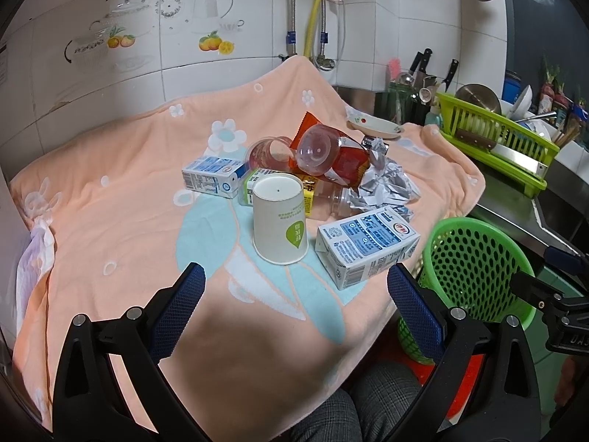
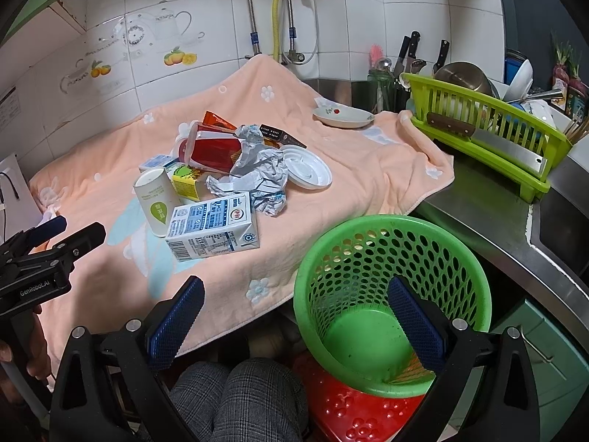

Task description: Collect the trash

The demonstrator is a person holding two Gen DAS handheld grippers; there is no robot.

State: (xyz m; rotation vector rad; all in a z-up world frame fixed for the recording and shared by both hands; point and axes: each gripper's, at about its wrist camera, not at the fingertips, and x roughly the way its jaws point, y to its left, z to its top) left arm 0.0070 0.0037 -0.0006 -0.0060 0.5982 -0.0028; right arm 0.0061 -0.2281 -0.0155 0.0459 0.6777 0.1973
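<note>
A trash pile lies on the peach towel. It holds an upside-down paper cup, a blue-and-white milk carton, a second carton, a yellow carton, crumpled paper, clear plastic cups, a red wrapper and a white lid. My left gripper hovers open just short of the paper cup, holding nothing. My right gripper is open and empty, straddling the near left rim of the green perforated basket, which stands below the table edge.
The basket rests on a red stool. A green dish rack with a cleaver, knives and a small plate stand at the back right beside a steel sink. A person's checked trouser knees are below.
</note>
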